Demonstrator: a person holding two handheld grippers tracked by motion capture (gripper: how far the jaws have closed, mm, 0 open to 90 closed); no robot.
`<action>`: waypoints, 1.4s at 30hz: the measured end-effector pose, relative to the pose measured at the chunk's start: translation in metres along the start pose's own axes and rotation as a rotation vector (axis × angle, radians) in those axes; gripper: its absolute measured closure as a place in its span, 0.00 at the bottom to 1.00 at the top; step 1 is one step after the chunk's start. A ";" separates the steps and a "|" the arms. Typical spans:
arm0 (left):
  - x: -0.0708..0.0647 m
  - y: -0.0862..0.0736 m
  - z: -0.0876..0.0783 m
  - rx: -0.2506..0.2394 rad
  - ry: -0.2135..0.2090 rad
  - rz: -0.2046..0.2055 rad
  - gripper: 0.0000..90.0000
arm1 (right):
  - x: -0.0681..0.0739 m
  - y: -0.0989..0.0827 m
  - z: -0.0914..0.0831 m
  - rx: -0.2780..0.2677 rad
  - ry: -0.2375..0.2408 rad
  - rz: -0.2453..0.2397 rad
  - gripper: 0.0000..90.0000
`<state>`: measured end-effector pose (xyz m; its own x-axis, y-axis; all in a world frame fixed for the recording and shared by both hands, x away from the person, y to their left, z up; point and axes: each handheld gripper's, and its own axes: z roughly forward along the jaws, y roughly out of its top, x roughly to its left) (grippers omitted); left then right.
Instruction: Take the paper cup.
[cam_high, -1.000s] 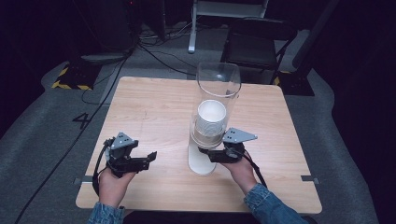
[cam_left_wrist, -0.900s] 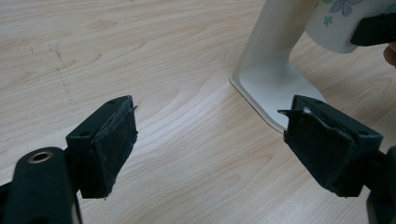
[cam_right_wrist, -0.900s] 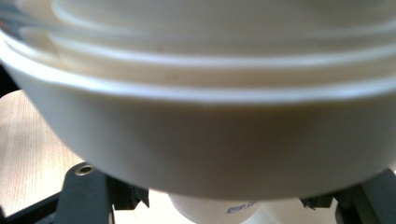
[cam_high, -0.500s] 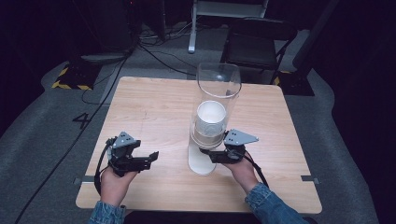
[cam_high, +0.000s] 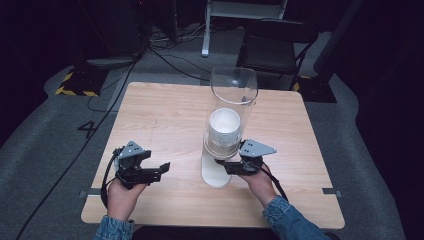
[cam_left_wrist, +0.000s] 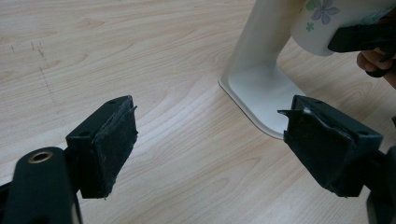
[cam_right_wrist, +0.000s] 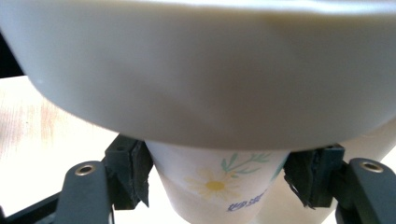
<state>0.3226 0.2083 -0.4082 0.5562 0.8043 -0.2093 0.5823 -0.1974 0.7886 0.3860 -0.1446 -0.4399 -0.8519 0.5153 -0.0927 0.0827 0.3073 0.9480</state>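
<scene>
Almost nothing had changed over the last second: both hands sat where they had been in the earlier high views, and the cup had not come any lower. That suggested the pull on the cup had not yet started, or had stalled against the dispenser's hold.

Nearest, at the lower left of the high view, the left gripper (cam_high: 161, 169) rested just above the table (cam_high: 165, 115) with its jaws wide apart and nothing between them. At lower centre, the right gripper (cam_high: 223, 165) had its jaws clamped on the paper cup (cam_right_wrist: 219, 186), one pad on each side of the wall.

The cup hung bottom-down from the underside of the cup dispenser (cam_high: 226, 135), near the middle of the frame, over the dispenser's white foot. It was white with a printed daisy, green leaves and small blue lettering; the left gripper view also showed a purple flower on it (cam_left_wrist: 322, 23). Its wall looked undented.

Beyond it rose the dispenser's clear tube.
</scene>
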 end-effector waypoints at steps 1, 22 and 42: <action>0.000 0.000 0.000 0.003 -0.004 0.000 0.19 | 0.000 0.000 0.000 0.000 -0.001 0.004 0.36; 0.004 0.000 0.002 0.002 -0.022 -0.014 0.19 | 0.002 -0.020 0.012 0.087 0.040 0.067 0.37; 0.005 0.007 0.015 0.014 -0.040 -0.009 0.19 | 0.005 -0.039 0.014 0.232 0.045 0.076 0.37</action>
<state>0.3387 0.2027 -0.4120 0.5744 0.7828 -0.2394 0.5953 -0.1987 0.7785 0.3858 -0.1424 -0.4821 -0.8607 0.5091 -0.0049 0.2596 0.4470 0.8561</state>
